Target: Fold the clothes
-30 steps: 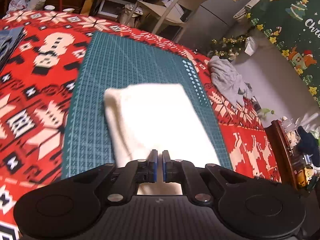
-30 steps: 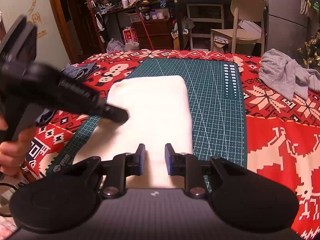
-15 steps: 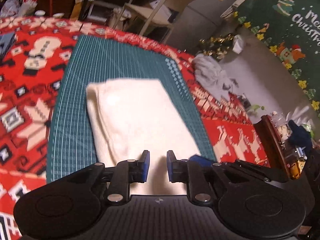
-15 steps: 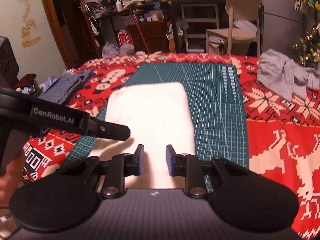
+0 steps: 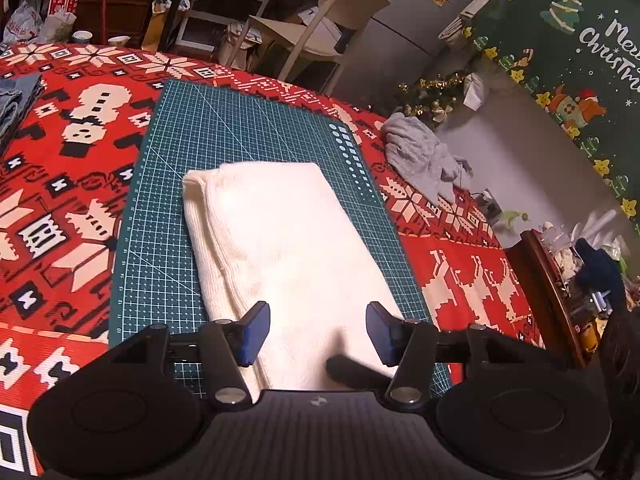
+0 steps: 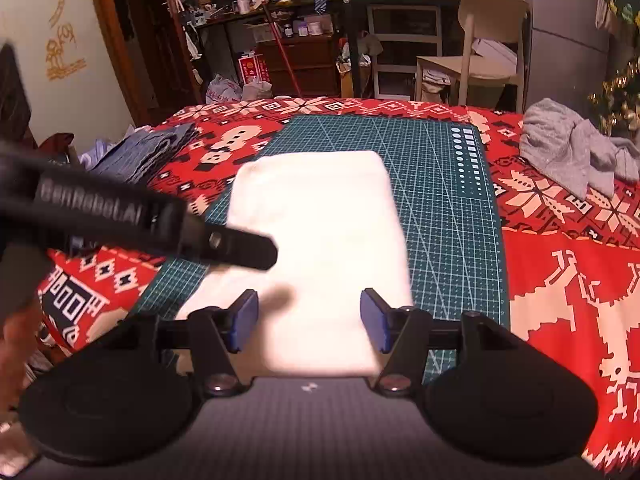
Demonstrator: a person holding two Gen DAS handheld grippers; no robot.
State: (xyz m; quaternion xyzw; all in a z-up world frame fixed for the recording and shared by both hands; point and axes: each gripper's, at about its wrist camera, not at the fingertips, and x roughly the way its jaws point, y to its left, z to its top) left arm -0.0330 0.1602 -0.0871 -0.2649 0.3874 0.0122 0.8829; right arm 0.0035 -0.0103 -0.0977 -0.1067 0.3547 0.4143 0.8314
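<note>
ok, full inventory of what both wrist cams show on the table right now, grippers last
folded white garment: 1, white, lying flat on the cutting mat, near edge toward the grippers
cutting mat: 1, dark green with a grid, centre of the table
tablecloth: 1, red with white and black patterns, covers the table
grey garment: 1, grey, crumpled, on the tablecloth right of the mat
folded denim stack: 1, blue, on the tablecloth left of the mat
chair: 1, cream, beyond the far edge of the table
left gripper: 1, black with blue pads, open, over the near end of the white garment
right gripper: 1, black with blue pads, open, same end
</note>
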